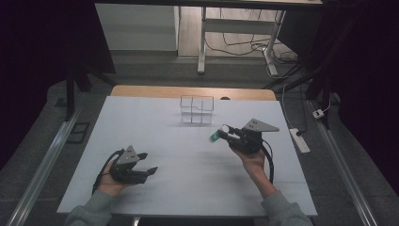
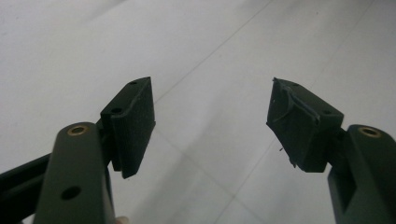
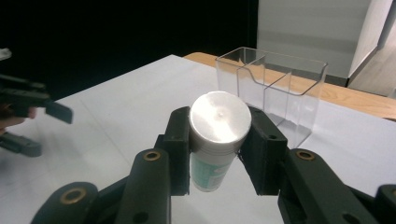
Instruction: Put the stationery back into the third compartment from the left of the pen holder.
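My right hand-held gripper point(image 3: 219, 154) clamped on a small white-capped green-labelled bottle point(image 3: 215, 140), raised above the white table point(image 1: 188, 155) near the clear plastic two-compartment box point(image 3: 273, 88), my left hand-held gripper point(image 2: 210, 121) gaping, nothing between its jaws

Clear glossy plastic organiser point(image 3: 273, 86); bottle point(image 3: 215, 140) cap seemingly matt metal.

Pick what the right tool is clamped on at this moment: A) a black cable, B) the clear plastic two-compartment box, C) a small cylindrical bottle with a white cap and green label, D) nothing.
C: in the right gripper view the right tool presses both pads on the small cylindrical bottle with a white cap and green label, held off the white table, short of the clear plastic two-compartment box.
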